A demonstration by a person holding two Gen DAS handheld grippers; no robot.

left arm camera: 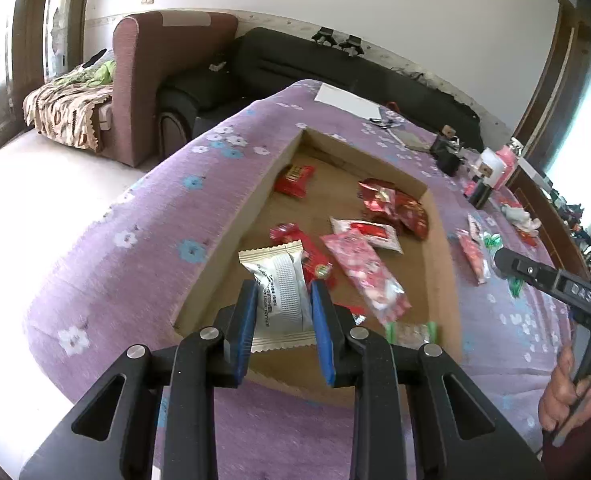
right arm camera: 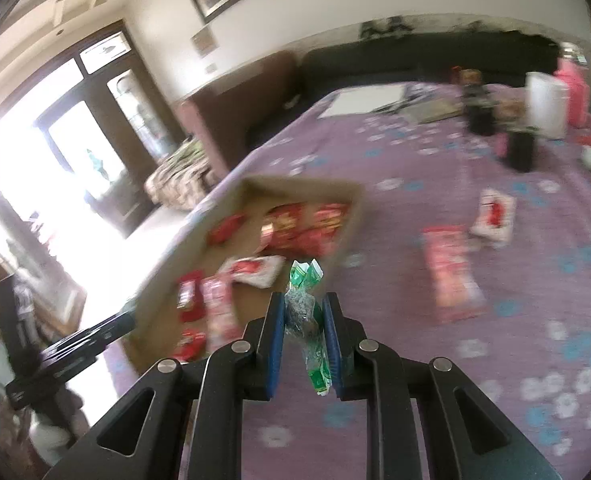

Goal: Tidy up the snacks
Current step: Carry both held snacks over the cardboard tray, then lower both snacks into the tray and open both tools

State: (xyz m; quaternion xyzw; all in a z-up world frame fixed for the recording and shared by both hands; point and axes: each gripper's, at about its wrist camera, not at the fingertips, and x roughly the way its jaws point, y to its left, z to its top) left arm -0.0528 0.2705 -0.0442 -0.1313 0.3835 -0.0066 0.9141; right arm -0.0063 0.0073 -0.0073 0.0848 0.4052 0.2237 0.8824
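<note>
A silver-white snack packet [left arm camera: 281, 288] is being pinched between the blue pads of the left gripper [left arm camera: 282, 312], whose jaws are narrowed onto the packet's sides. It is being held upright over the near end of the shallow cardboard tray [left arm camera: 441, 264], presumably so that it can be dropped among the snacks already lying there. Those include a pink-patterned packet [left arm camera: 365, 276], a white-and-red one [left arm camera: 365, 234] and several red wrappers [left arm camera: 295, 180], all lying loose on the tray floor.

A clear candy with green twisted ends [right arm camera: 305, 312] is being gripped by the right gripper [right arm camera: 304, 316], its jaws closed almost fully on the thin wrapper. It is being carried above the tray's near corner, judging from the blurred right-wrist view.

More packets are being left on the purple flowered tablecloth [left arm camera: 135, 240], among them a pink one [right arm camera: 451, 276] and a white-and-red one [right arm camera: 493, 216] well outside the tray, so sorting appears unfinished.
</note>
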